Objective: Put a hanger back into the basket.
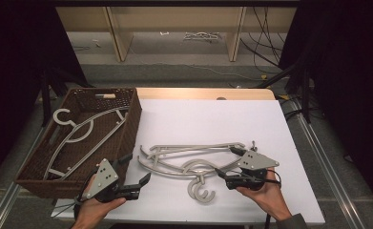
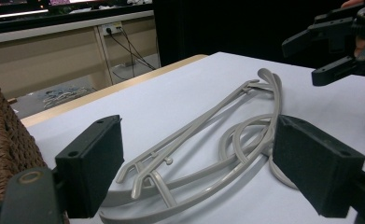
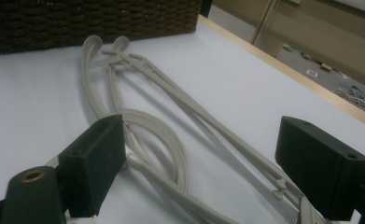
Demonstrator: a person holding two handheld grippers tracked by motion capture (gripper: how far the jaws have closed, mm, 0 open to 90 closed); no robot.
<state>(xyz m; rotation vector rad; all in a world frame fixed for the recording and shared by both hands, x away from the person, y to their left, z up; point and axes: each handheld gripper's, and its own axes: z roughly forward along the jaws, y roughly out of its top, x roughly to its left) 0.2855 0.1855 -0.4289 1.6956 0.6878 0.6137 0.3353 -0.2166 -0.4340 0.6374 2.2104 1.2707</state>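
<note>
Grey hangers (image 1: 193, 160) lie between left tool (image 1: 135, 171) and right tool (image 1: 225, 164).

Pale grey hangers (image 1: 193, 160), dark brown woven basket (image 1: 129, 126), seemingly white table (image 1: 212, 119).

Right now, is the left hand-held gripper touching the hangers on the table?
Apart. In the left gripper view, the left hand-held gripper stands open, with white table showing between its jaws and the hangers.

- Right gripper (image 3: 203, 172) fingers (image 3: 94, 163) spread wide above grey hangers (image 3: 171, 112).
- Hangers lie stacked on the white counter (image 3: 245, 79).
- Wicker basket (image 3: 91, 18) stands behind them.
</note>
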